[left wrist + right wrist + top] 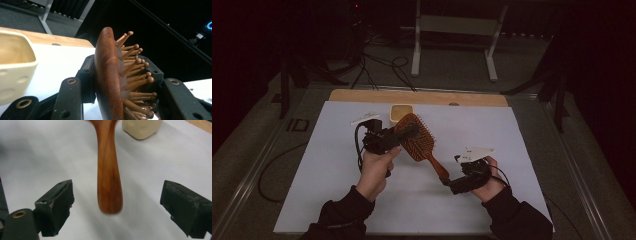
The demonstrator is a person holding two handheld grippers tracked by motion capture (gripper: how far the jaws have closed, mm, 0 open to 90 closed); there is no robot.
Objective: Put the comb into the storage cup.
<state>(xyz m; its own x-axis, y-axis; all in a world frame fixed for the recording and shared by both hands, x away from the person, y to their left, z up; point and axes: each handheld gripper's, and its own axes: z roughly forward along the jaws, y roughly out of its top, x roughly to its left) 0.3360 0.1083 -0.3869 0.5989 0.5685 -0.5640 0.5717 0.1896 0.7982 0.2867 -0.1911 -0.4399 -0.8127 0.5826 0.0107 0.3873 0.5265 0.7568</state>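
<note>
A brown wooden paddle hairbrush (419,142) is held over the white mat (337,200), bristles facing right and handle pointing toward the near right. My left gripper (399,132) is shut on the brush head; in the left gripper view the head (107,75) stands edge-on between the two jaws, bristles against the right one. My right gripper (447,181) is at the handle's end and open. In the right gripper view the handle (109,177) hangs between the wide-apart pads (58,202), touching neither.
A small cream square container (401,112) stands on the mat just behind the brush head, also seen as a cream container (15,65) left of the jaws. A wooden board edge (417,96) runs along the mat's back. Cables (377,65) and a metal stand (452,30) lie on the floor beyond.
</note>
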